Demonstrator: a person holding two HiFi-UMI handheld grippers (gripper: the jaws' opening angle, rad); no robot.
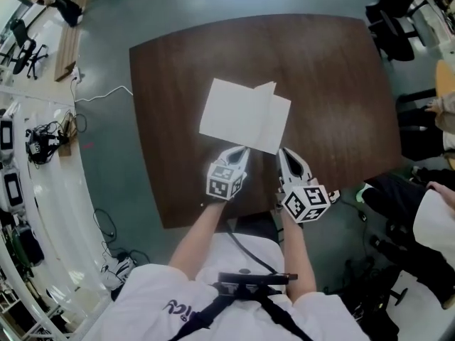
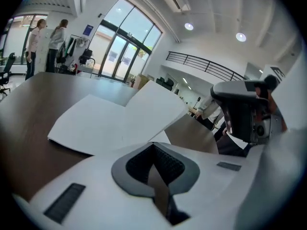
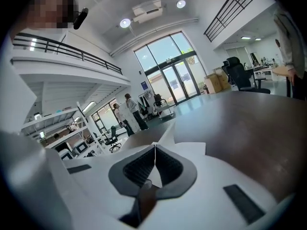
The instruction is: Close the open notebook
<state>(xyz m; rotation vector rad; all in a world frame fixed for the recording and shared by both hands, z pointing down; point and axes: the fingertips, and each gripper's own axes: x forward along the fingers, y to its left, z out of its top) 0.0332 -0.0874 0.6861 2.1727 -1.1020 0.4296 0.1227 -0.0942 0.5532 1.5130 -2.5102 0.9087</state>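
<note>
The left tool (image 1: 242,153) is clenched on nothing, its tip just beside the near edge of the notebook (image 1: 234,111), which lies open mid-bench (image 1: 160,119). Its right page (image 1: 274,119) stands partly raised, probably ready to fold leftward. The right tool (image 1: 284,155), likewise clenched and empty, waits near the right corner. Open bench surrounds the notebook.

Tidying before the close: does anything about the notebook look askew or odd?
The open notebook lies turned at an angle to the table edges, and one page near its fold stands lifted instead of flat. No damage or spill shows.
</note>
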